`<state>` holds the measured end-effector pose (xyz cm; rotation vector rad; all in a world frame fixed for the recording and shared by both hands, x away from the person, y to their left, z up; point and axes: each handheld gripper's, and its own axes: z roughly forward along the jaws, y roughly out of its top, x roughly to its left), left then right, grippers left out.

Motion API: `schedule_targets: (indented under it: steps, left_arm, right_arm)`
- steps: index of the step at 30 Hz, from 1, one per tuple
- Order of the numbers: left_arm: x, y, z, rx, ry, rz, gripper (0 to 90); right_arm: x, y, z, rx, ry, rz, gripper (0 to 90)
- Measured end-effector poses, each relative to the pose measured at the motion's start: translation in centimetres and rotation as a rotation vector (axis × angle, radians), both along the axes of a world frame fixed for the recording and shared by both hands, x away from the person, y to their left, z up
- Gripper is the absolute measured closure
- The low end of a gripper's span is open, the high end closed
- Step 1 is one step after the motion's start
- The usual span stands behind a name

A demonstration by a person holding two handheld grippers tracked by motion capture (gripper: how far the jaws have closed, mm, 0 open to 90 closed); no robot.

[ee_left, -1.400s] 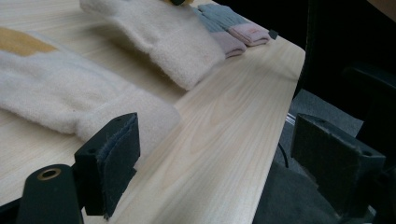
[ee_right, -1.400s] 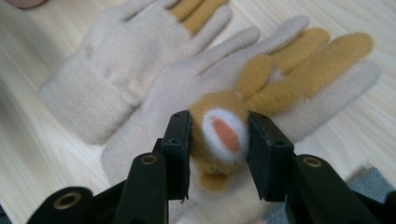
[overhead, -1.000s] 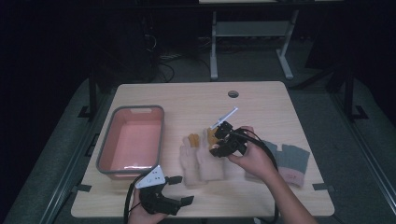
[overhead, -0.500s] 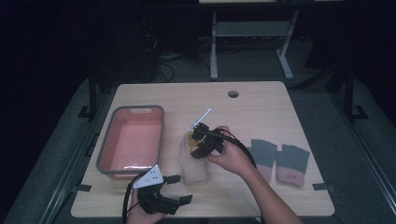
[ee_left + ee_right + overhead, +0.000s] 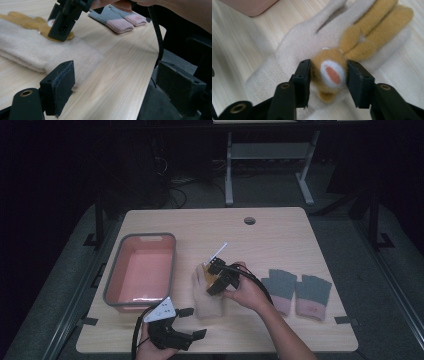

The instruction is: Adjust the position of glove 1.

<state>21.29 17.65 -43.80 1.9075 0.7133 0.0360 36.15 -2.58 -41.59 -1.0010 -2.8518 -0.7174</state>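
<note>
Right tool (image 5: 329, 75), its jaws just opened wider, straddled the tan bunny face (image 5: 332, 72) on the cream glove (image 5: 206, 296), which lay mid-counter near the front edge. Left tool (image 5: 186, 323), jaws spread and empty, hovered at the front edge.

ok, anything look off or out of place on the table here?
Nothing stands out. The cream fleece glove with the tan bear patch lies flat on the light wood table. The grey knit gloves with pink cuffs lie side by side, and the pink plastic tub with grey rim sits upright. Nothing spilled or torn.
</note>
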Motion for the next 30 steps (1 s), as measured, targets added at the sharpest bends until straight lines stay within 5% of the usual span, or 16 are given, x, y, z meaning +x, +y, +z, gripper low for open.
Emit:
schedule_targets:
  steps: [12,15,20,30]
  left_arm:
    - [0.1,-0.1,-0.2,0.004,0.013,0.002,16.1]
    - [0.1,0.0,-0.2,-0.008,0.024,0.001,16.2]
    - [0.0,0.0,-0.2,-0.005,0.023,-0.009,16.2]
    - [0.0,0.1,-0.2,-0.011,0.043,-0.015,16.6]
  right_arm:
    - [-0.4,0.3,1.7,0.026,-0.067,0.019,43.1]
    - [-0.4,2.2,1.5,-0.031,-0.113,0.052,36.9]
    - [0.2,4.2,0.5,-0.077,-0.119,0.071,33.6]
    - [0.2,5.3,-1.1,-0.179,-0.188,0.116,31.8]
